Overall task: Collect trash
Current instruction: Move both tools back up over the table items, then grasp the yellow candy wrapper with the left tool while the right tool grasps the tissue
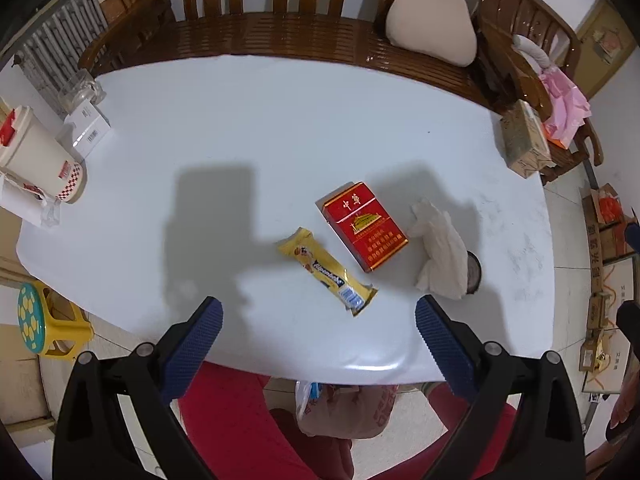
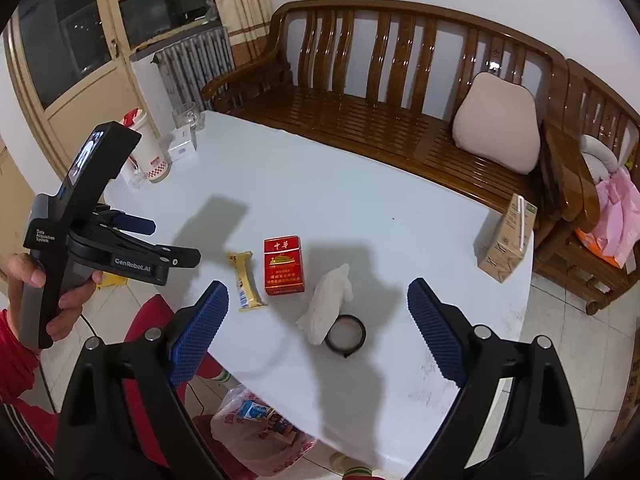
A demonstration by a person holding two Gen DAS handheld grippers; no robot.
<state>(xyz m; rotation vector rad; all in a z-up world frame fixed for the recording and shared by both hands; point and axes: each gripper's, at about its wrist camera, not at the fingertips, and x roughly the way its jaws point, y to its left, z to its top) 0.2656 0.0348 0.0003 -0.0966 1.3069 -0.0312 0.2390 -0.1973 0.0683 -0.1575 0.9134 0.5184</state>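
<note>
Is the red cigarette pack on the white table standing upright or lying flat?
Lying flat. The red rectangular cigarette pack rests on its broad back on the white table, printed front facing up, lid closed.

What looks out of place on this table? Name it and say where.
A crumpled white tissue lies draped over the rim of the small black-rimmed dish. Left of it, a yellow snack wrapper and a red cigarette pack lie loose on the white table. Nothing spilled.

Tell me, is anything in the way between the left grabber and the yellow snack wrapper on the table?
Nothing visible is in the way. The left gripper hangs open above the table's near edge, and the yellow snack wrapper lies flat just beyond its fingertips. The red cigarette pack sits beside the wrapper, apart from it, not across the path.
</note>
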